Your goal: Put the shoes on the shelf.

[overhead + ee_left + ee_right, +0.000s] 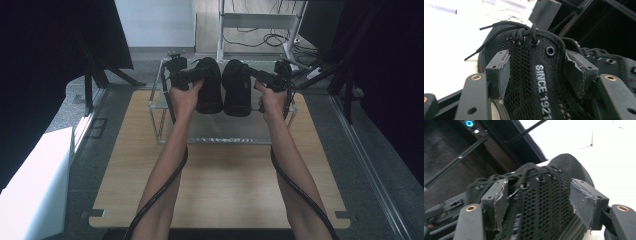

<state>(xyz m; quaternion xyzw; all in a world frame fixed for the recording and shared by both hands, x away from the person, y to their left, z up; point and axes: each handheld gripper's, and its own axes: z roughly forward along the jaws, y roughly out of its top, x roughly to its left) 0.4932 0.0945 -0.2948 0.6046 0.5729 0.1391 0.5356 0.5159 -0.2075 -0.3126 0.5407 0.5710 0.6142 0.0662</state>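
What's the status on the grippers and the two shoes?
Left gripper open, jaws astride left shoe, pads off. Right gripper open astride right shoe. Both shoes on clear rack. Nothing in the way.

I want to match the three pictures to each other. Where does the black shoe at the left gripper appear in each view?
High view: the left shoe lies upper middle, on the clear rack, left of the right shoe.
Left gripper view: it sits in the centre between the open jaws, with "SINCE 1921" on its mesh.
Right gripper view: at the left edge, behind the nearer shoe.
Shared landmark: the black laces.
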